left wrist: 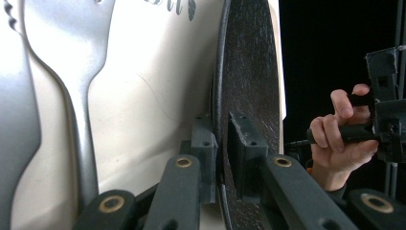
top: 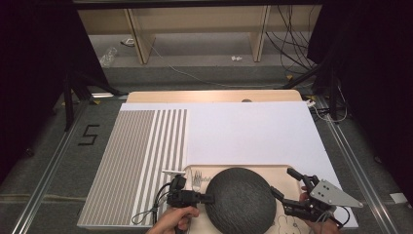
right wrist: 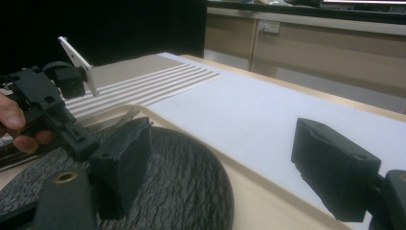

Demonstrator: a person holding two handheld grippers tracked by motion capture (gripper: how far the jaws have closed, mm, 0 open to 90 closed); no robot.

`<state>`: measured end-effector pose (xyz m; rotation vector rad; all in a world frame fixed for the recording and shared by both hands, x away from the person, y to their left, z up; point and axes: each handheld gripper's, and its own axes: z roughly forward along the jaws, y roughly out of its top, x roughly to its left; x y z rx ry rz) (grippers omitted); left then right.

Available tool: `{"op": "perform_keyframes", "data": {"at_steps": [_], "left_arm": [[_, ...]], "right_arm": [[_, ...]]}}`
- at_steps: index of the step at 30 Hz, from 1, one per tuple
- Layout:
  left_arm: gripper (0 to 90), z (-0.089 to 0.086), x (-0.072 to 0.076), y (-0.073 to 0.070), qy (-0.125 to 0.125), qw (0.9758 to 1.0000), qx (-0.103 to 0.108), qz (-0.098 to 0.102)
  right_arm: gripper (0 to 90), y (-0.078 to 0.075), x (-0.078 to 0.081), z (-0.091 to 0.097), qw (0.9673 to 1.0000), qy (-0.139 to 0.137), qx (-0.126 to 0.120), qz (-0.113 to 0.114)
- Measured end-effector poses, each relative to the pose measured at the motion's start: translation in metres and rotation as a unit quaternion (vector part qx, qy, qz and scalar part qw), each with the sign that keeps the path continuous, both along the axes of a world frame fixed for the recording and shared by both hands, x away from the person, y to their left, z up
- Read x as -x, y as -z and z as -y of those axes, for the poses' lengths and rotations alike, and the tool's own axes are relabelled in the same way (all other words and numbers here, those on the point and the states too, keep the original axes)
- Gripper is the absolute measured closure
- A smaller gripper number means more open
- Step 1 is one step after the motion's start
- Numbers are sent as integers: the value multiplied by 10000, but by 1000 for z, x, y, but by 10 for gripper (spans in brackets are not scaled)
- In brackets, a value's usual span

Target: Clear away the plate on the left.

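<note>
A round dark textured plate (top: 238,197) (left wrist: 249,72) (right wrist: 182,182) lies on a beige tray (top: 282,168) (left wrist: 143,96) (right wrist: 268,191) at the table's near edge. My left gripper (top: 209,198) (left wrist: 221,153) reaches in level from the left; one jaw is under the plate's left rim and one is on top of it, and the pads sit against the rim. Across the plate, the left gripper (right wrist: 81,143) shows in a hand. My right gripper (top: 287,183) (right wrist: 225,153) stands open at the plate's right side, one jaw over the plate and the other over the tray's edge.
A metal fork (top: 197,179) (left wrist: 72,72) lies in the tray just left of the plate, with another piece of cutlery (left wrist: 14,120) beside it. A white mat (top: 253,131) and a striped mat (top: 141,146) cover the table beyond. Cables (top: 292,44) trail on the floor behind.
</note>
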<state>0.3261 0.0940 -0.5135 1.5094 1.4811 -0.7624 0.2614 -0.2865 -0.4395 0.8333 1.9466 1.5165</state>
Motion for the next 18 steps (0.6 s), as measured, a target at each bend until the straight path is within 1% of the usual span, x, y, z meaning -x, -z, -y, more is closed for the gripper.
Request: {"op": "perform_keyframes", "data": {"at_steps": [4,8,11,13,14,16,18], "left_arm": [[763,1,0,-1,38,9999,-115,43],[715,0,-1,0,50,10000,-39,14],[675,1,0,-3,78,9999,-107,112],[641,0,-1,-5,116,9998,-115,132],[627,0,-1,-6,174,9996,-138,199],[600,-2,-2,-9,185,9993,-181,282],[555,-3,-2,-14,224,9986,-256,398]], "right_arm": [[223,0,0,0,10000,-8,-13,0],[223,0,0,0,10000,-10,-17,-3],[223,0,0,0,10000,-8,-13,0],[223,0,0,0,10000,-8,-14,1],[223,0,0,0,10000,-6,-13,0],[223,0,0,0,10000,-8,-12,-1],[223,0,0,0,10000,-11,5,-9]]}}
